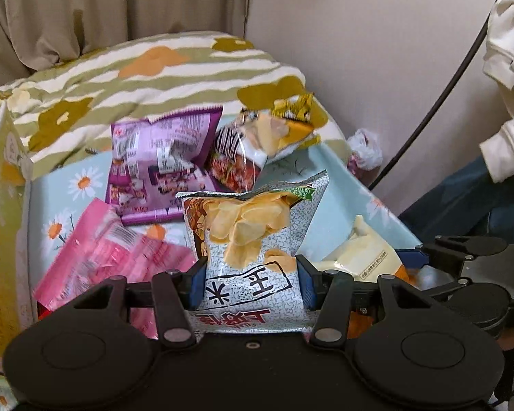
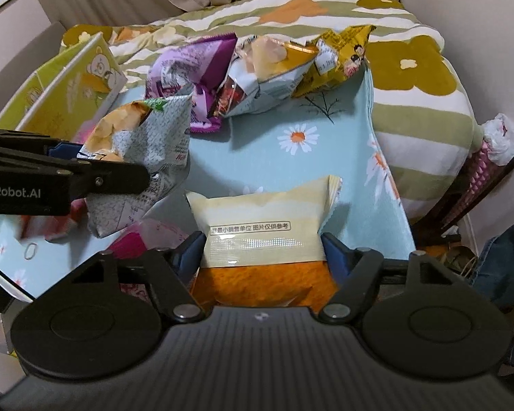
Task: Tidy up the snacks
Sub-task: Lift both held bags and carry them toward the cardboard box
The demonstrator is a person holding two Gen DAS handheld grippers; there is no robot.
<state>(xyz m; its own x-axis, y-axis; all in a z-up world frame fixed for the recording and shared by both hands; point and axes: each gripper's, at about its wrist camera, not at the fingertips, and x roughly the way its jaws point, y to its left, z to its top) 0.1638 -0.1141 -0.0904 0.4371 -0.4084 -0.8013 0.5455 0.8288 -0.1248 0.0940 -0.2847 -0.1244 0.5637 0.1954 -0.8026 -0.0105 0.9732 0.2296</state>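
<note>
My left gripper (image 1: 250, 277) is shut on a grey-white potato chip bag (image 1: 253, 239) and holds it above the light blue daisy sheet (image 1: 85, 185); the bag also shows in the right wrist view (image 2: 144, 157). My right gripper (image 2: 262, 253) is shut on a cream and orange snack packet (image 2: 264, 226), which shows at the right in the left wrist view (image 1: 363, 253). A purple bag (image 1: 161, 164), a red-and-white chip bag (image 1: 243, 150), a yellow packet (image 2: 342, 54) and a pink bag (image 1: 109, 257) lie on the bed.
A yellow-green cardboard box (image 2: 72, 99) stands open at the left. A folded green, white and orange flowered quilt (image 2: 414, 78) lies at the back and right. Curtains and wall are behind. A plastic bag (image 2: 497, 140) sits beside the bed at right.
</note>
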